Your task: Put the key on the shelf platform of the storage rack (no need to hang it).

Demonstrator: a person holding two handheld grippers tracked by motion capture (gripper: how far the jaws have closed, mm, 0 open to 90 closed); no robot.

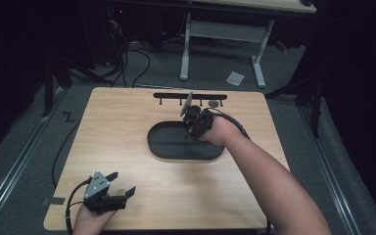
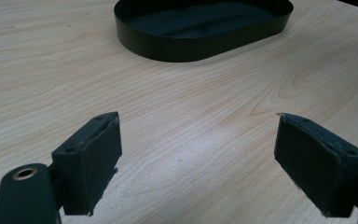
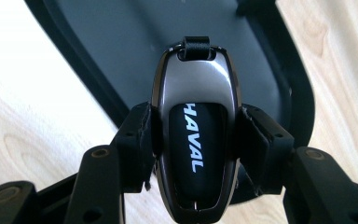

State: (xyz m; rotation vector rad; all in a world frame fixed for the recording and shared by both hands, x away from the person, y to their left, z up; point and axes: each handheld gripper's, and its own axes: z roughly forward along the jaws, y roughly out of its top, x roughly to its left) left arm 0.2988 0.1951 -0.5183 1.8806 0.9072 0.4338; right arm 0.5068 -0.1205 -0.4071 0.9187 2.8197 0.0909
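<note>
Right claw point(image 3: 193, 144): it is shut on a car key point(image 3: 193, 135), which is squeezed at its two sides by the black pads. The word HAVAL can be read on the key.
Where the key is: it is held up in the air over the black tray point(image 1: 162, 147), near the far rim of the tray. A small black loop is seen at the top of the key.
Left claw point(image 2: 198, 158): it is spread wide and nothing is held in it. It is kept low over the worktop point(image 1: 127, 127), at the near left corner, well apart from the tray.
Black rack point(image 1: 190, 96): a thin bar with little hooks is seen at the far edge of the worktop, just past the right claw.
What could go wrong: the key looks smooth and shiny, so it could be let slip if the squeeze is made softer. It could then be dropped onto the tray rim and knocked out onto the worktop. The rack could also be bumped if the claw is pushed too far.
</note>
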